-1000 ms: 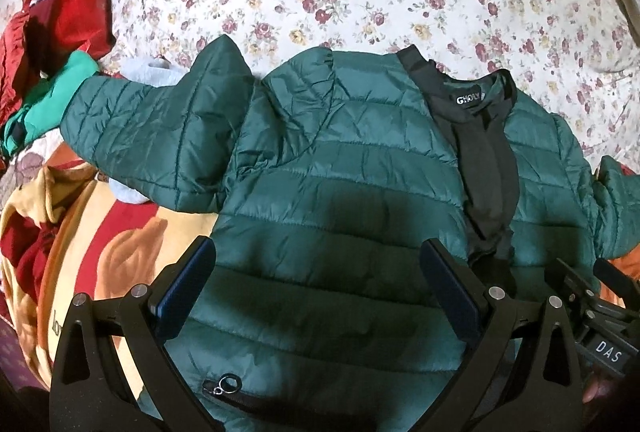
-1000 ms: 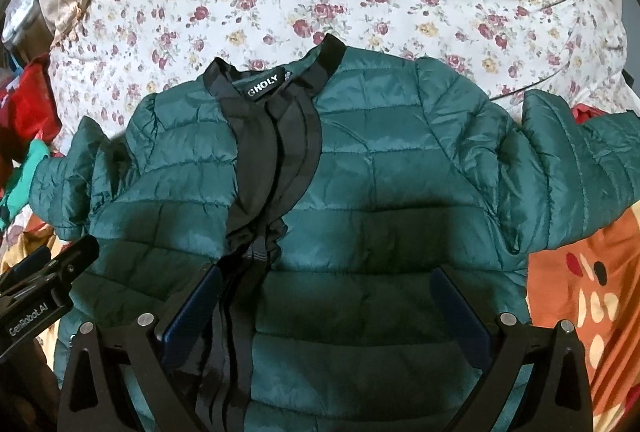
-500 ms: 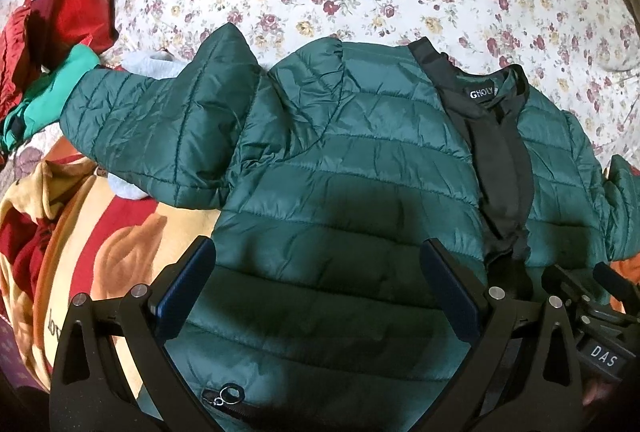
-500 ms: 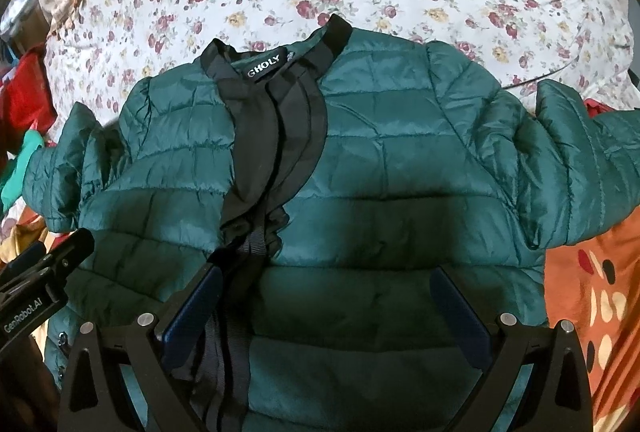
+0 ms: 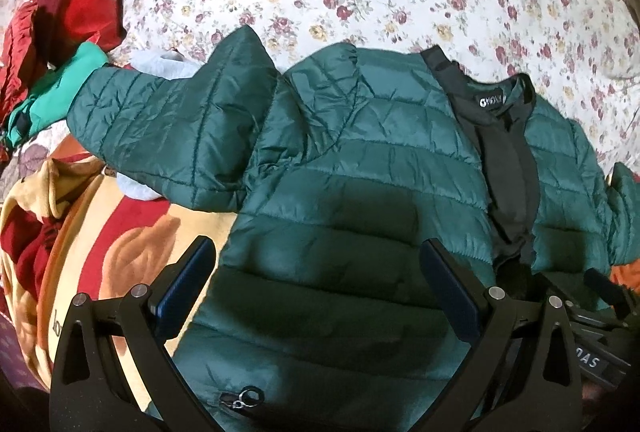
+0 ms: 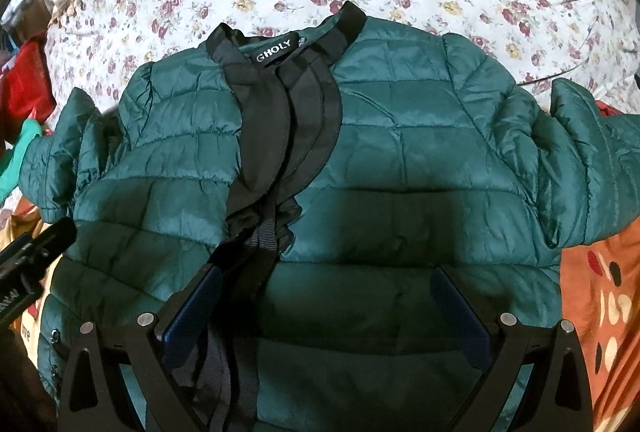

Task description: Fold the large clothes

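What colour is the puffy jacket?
Dark green, with black trim down the front. The jacket shows best in the right wrist view.

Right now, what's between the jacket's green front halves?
In the right wrist view, a black placket strip runs down the jacket from the collar label, between both green halves.

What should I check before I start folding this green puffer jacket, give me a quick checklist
1. Left gripper open and free: ok, nothing between its fingers.
2. Right gripper open and free: ok.
3. Green puffer jacket front up, collar away from the grippers: ok.
4. Left sleeve spread outward: ok, though it lies over other clothes.
5. Right sleeve spread outward: ok.
6. Black front placket flat: not ok, bunched at mid-chest.
7. Hem straight: cannot tell, out of view.
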`<control>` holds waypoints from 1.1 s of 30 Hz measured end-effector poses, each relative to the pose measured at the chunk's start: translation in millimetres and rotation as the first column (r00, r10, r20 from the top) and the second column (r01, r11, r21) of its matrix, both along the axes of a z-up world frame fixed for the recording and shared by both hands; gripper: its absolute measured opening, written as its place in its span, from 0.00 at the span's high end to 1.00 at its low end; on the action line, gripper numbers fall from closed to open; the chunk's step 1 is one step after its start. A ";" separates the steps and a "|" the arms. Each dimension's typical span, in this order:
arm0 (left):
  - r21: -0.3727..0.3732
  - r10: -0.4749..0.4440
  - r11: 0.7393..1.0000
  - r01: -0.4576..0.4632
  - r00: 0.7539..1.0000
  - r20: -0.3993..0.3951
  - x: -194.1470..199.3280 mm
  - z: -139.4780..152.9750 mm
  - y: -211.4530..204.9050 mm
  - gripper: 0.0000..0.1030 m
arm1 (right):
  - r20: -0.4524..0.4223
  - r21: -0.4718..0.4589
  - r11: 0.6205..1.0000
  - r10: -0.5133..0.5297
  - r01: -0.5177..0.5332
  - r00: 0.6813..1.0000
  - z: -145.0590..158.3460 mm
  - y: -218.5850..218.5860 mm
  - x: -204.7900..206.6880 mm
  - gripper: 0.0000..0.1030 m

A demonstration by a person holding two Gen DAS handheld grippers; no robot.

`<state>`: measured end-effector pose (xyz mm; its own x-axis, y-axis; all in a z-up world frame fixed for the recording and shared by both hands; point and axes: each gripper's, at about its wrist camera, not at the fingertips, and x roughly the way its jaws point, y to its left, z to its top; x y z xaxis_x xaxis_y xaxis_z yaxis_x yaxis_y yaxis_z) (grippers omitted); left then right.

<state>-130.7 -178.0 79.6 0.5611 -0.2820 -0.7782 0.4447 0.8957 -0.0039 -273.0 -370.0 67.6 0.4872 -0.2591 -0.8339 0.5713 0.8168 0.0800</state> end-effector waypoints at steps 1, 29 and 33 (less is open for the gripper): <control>-0.006 0.000 1.000 0.000 1.000 0.002 1.0 2.7 3.0 0.01 | 0.001 0.004 1.000 0.001 -0.001 1.000 -0.5 0.0 0.7 0.00; 0.039 0.570 0.820 -0.571 0.821 0.035 272.0 -19.7 217.4 0.35 | -0.044 0.038 0.996 0.081 -0.080 0.996 -11.8 20.8 28.2 0.00; 0.007 0.527 0.849 -0.528 0.849 -0.039 280.6 -37.0 219.5 0.75 | -0.054 0.043 0.996 0.080 -0.078 0.995 -14.5 21.1 33.3 0.00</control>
